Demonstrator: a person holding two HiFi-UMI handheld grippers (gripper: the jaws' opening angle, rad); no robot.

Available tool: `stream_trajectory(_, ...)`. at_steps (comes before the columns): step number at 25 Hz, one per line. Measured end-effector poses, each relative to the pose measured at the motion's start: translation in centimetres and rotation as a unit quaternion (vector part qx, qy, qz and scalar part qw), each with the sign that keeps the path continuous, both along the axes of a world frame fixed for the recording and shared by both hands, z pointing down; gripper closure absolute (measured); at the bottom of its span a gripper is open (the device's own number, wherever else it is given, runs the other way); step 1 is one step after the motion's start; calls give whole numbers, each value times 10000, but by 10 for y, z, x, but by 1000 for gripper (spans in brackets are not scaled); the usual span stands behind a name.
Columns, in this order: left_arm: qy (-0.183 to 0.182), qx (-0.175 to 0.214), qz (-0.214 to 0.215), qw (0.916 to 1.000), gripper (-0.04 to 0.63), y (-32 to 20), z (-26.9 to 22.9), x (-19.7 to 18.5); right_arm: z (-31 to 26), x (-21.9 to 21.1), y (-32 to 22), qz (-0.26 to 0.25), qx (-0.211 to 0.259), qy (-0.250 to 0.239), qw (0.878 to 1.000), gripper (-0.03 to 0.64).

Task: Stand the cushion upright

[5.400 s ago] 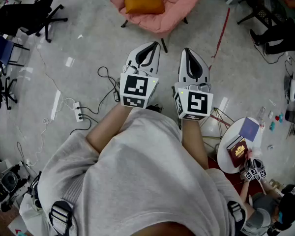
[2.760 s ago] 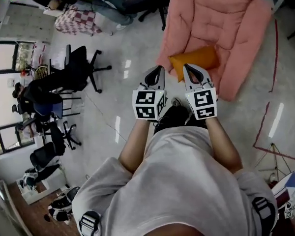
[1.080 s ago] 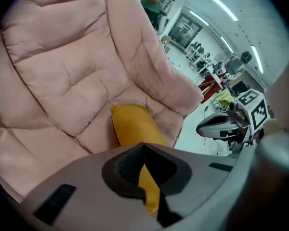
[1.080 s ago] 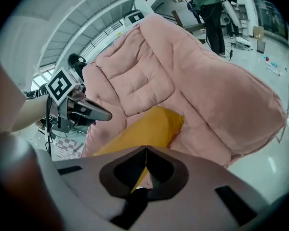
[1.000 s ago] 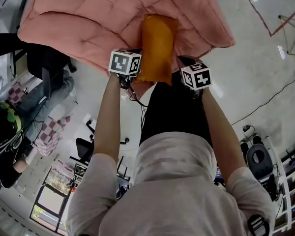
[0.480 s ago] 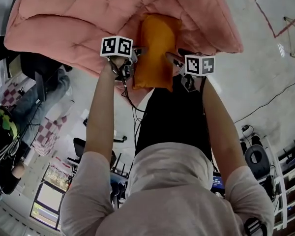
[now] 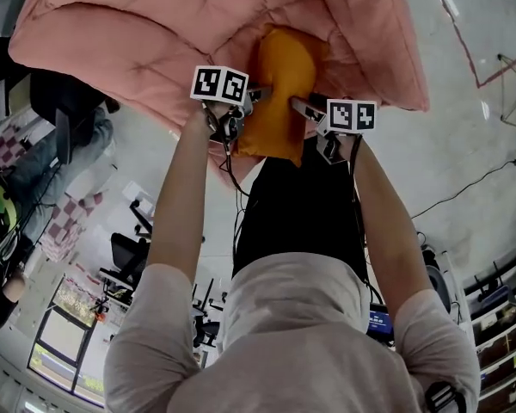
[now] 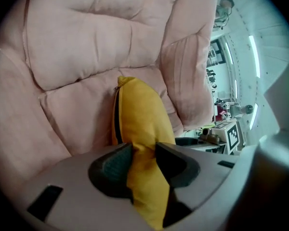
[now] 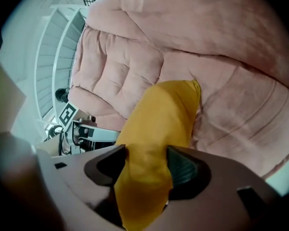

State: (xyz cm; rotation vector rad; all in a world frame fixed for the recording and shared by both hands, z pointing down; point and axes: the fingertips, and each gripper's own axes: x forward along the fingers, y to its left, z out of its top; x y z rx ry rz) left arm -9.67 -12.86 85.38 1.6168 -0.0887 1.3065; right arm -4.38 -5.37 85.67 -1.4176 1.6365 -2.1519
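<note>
An orange cushion (image 7: 279, 84) lies on the seat of a pink padded armchair (image 7: 155, 41), its near end hanging toward me. My left gripper (image 7: 256, 93) pinches the cushion's left edge and my right gripper (image 7: 299, 106) pinches its right edge. In the left gripper view the cushion (image 8: 139, 119) fills the gap of the left gripper (image 8: 143, 153), with both pads pressed into the fabric. The right gripper view shows the same: the cushion (image 9: 164, 109) is squeezed between the pads of the right gripper (image 9: 147, 160). The armchair's back (image 8: 77, 57) rises behind it.
The armchair's padded arm (image 9: 221, 57) stands close beside the cushion. On the grey floor at the left are office chairs (image 7: 125, 252) and a seated person (image 7: 64, 140). A black cable (image 7: 464, 188) runs across the floor at the right.
Both grippers have come down and in from beside the cushion, and their jaws now hold its near end from either side. The cushion looks shorter and more bunched than before.
</note>
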Motion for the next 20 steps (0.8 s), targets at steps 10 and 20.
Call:
stream_trajectory(10, 361, 464, -344, 9977, 445, 8, -31, 8, -28, 4, -1, -685, 287, 759, 9943, 380)
stream_trajectory(20, 804, 901, -952, 9881, 449, -13, -88, 19, -89, 25, -37, -1178, 1265, 1497, 9735, 388)
